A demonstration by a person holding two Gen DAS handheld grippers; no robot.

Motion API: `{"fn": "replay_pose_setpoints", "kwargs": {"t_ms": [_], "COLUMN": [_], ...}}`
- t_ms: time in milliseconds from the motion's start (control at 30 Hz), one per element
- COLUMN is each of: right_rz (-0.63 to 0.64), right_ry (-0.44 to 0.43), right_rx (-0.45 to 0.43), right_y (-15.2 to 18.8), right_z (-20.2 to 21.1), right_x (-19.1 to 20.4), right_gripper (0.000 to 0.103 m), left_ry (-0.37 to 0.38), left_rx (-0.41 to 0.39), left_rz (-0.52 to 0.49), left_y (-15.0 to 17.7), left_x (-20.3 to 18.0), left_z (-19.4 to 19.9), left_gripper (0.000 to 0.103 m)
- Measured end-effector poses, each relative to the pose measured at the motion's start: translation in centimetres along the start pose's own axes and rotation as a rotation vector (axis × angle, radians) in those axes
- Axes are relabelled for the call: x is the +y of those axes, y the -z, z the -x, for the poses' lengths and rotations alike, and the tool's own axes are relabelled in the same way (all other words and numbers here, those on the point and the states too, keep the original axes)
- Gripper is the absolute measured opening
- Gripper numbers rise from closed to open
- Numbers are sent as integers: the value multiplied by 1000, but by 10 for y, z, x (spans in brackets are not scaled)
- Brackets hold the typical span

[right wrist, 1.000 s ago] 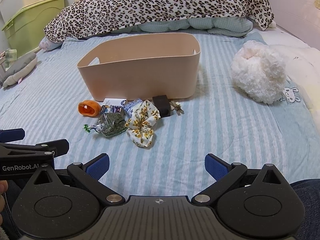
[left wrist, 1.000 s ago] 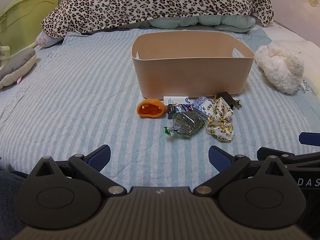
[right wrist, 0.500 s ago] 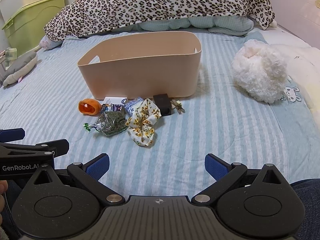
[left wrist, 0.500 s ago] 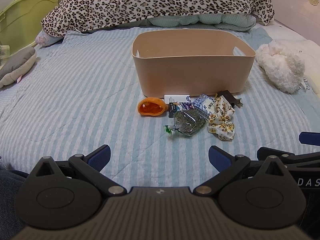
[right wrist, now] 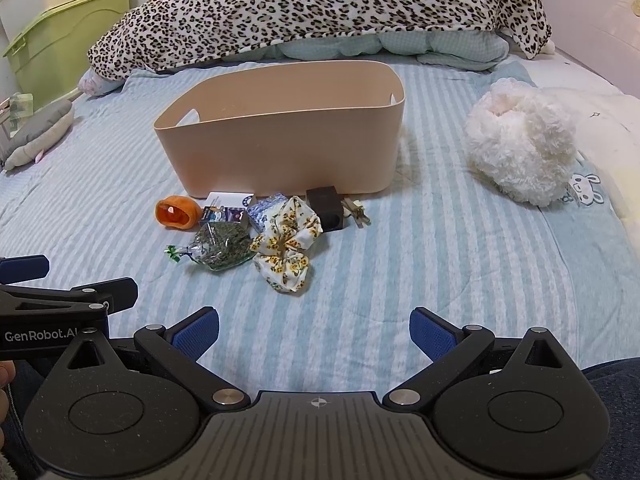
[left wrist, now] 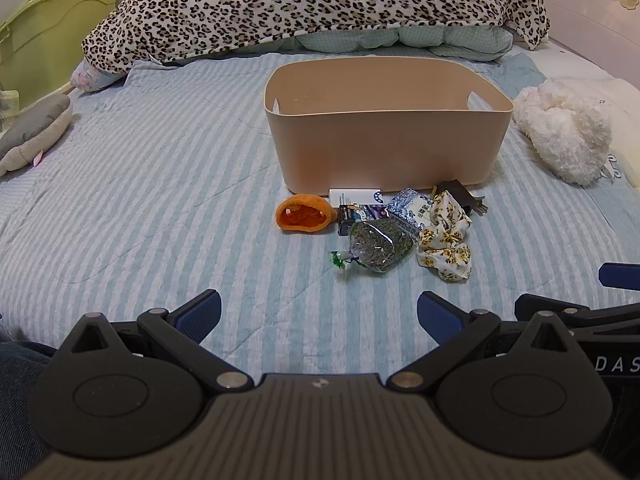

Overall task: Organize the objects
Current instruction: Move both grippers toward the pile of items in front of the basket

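A beige plastic bin (left wrist: 384, 152) (right wrist: 288, 156) stands on the striped bed. In front of it lies a cluster: an orange plush piece (left wrist: 305, 215) (right wrist: 178, 213), a white card box (left wrist: 354, 196), a dark packet (right wrist: 222, 214), a clear bag of dried herbs (left wrist: 378, 246) (right wrist: 222, 250), a blue-white patterned packet (left wrist: 412, 206), a floral scrunchie (left wrist: 444, 236) (right wrist: 286, 244) and a black charger (left wrist: 460, 196) (right wrist: 326, 208). My left gripper (left wrist: 318, 312) is open and empty, well short of the cluster. My right gripper (right wrist: 314, 330) is open and empty beside it.
A white fluffy plush (left wrist: 564, 136) (right wrist: 520, 148) lies right of the bin. A leopard-print duvet (left wrist: 312, 4) is piled at the back. A grey plush (left wrist: 32, 132) and a green storage box (left wrist: 52, 40) sit at the left.
Both views have tilted slightly, so the bin and cluster sit a little lower in frame. Both grippers stay open and nothing was touched.
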State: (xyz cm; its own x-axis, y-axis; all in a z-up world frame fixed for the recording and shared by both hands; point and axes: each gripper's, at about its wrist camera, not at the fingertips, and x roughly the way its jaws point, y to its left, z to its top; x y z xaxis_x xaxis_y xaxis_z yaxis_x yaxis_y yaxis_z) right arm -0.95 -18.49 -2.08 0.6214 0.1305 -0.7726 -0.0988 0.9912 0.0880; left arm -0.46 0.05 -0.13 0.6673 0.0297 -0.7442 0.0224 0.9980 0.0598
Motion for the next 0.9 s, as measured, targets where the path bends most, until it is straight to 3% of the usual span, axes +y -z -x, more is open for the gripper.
{"fn": "replay_pose_setpoints", "kwargs": {"t_ms": [567, 900], "right_rz": [1, 29], "right_ry": [-16, -22], "right_rx": [25, 61], "right_y": [-12, -24], "right_z": [-20, -54], "right_x": [-2, -3], "right_gripper": [103, 103], "left_ry": [-16, -25], "left_rx": [21, 48], "left_rz": [-4, 22], "left_y": [-15, -29], "left_x": [0, 13], "left_z": [-20, -57], "left_gripper": [103, 103]}}
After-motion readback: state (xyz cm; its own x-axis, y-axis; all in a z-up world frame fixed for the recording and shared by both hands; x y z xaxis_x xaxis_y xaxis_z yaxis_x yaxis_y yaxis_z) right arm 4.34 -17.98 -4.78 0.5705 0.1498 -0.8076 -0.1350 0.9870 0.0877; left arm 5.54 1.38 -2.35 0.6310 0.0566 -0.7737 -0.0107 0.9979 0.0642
